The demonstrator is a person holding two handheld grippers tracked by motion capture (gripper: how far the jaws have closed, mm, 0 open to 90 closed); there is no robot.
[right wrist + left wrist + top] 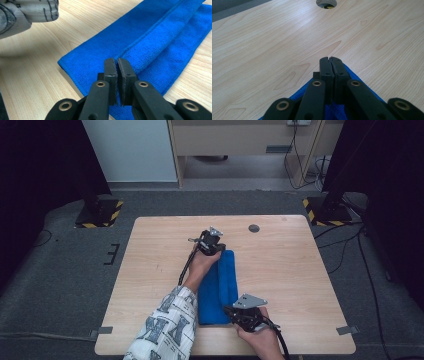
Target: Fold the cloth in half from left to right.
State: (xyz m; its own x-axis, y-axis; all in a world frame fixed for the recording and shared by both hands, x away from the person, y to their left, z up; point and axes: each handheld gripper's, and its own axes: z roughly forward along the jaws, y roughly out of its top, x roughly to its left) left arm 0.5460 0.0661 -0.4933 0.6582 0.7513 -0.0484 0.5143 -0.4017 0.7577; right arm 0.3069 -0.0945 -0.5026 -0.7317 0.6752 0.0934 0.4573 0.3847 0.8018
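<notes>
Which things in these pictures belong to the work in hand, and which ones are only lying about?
Belonging to the work:
- blue cloth, folded long on the table
- left gripper, shut at the cloth's far end
- right gripper, shut at its near end

Only lying about:
- round hole in the tabletop
- grey tape tabs at the table's near corners
- cables on the floor

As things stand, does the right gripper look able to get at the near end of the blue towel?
Probably yes: the right gripper sits shut right at the towel's near end, with nothing between.
</notes>
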